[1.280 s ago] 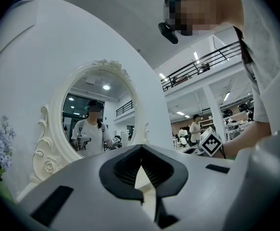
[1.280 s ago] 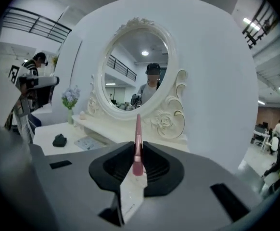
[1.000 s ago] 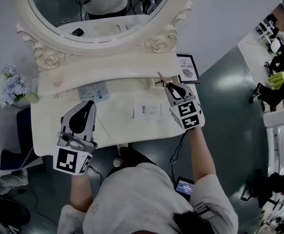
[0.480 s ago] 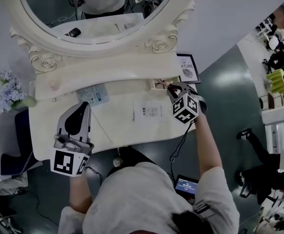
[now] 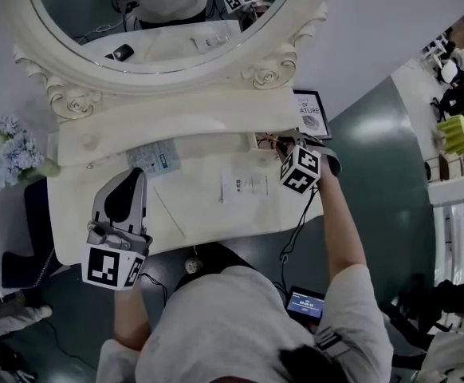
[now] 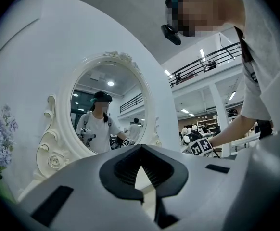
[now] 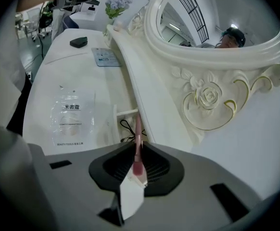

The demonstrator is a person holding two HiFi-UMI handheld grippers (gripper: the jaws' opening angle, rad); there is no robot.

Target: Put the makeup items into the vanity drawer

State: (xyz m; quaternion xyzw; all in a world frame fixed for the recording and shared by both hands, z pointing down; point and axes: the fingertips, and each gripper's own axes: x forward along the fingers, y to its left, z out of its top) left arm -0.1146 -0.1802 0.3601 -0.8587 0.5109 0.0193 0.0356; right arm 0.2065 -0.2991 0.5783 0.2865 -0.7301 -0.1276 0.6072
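Note:
My right gripper (image 5: 282,147) (image 7: 138,150) is shut on a thin pink makeup brush (image 7: 138,134). The brush points down into the small open drawer (image 5: 264,140) (image 7: 122,113) in the vanity's raised back shelf; black wiry items lie in that drawer. A clear packet with print (image 5: 244,186) (image 7: 73,115) lies flat on the tabletop left of the drawer. Further left lies a pale blue packet (image 5: 154,158) (image 7: 105,57). A small black item (image 7: 79,42) sits at the far end of the table. My left gripper (image 5: 139,174) (image 6: 141,154) hovers over the table's left front, shut and holding nothing.
A large oval mirror (image 5: 152,14) in a carved white frame rises behind the shelf. A framed print (image 5: 310,112) leans at the right end, and blue flowers (image 5: 10,152) stand past the left edge. A round knob (image 5: 192,266) shows under the front edge.
My right gripper has moved up and back to the open drawer, tipping the pink brush down into it. The left gripper has stayed nearly still.

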